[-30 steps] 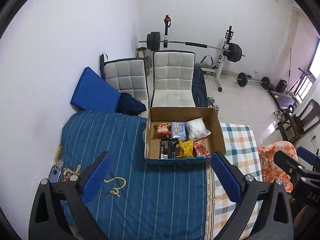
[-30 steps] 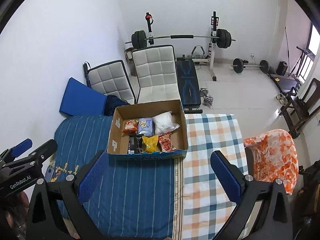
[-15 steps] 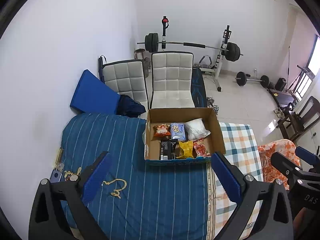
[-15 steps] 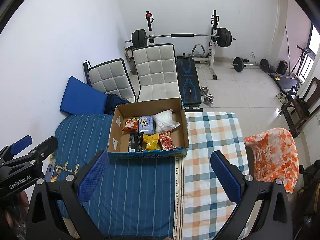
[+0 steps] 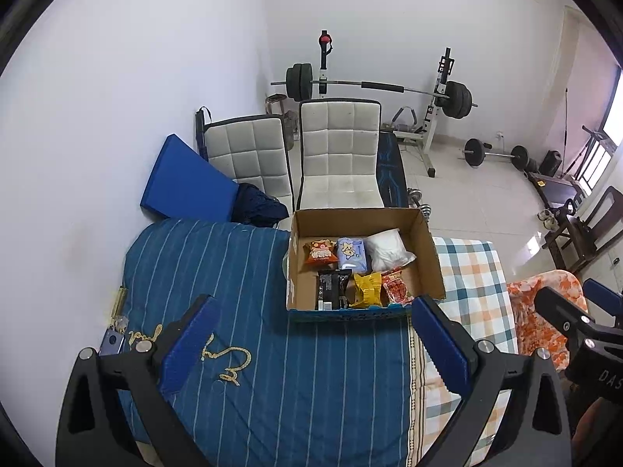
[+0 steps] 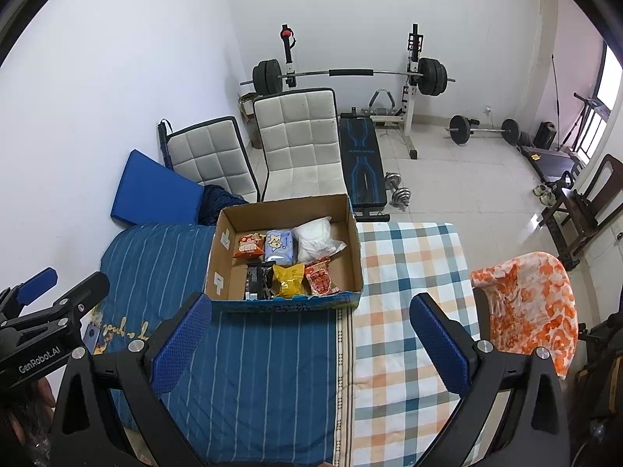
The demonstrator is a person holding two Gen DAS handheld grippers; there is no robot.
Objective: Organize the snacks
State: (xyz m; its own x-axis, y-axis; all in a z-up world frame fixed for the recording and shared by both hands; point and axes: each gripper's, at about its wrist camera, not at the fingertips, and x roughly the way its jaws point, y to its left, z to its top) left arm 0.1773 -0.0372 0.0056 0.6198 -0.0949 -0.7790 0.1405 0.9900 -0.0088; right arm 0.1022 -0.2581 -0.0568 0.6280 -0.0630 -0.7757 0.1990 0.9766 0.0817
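Both tongs hang empty above the bed: the left tongs [image 5: 311, 334] and the right tongs [image 6: 309, 329] each have their blue pads spread wide apart. Ahead of them, a cardboard box [image 6: 352, 241] sits on the blue striped blanket [image 6: 249, 369], touching the edge of the checked blanket [image 6: 409, 311]. Inside lie an orange snack bag [image 6: 249, 246], a light-blue packet [image 6: 279, 247], a white bag [image 6: 315, 236], a black packet [image 6: 257, 277], a yellow bag [image 6: 288, 281] and a red packet [image 6: 320, 279].
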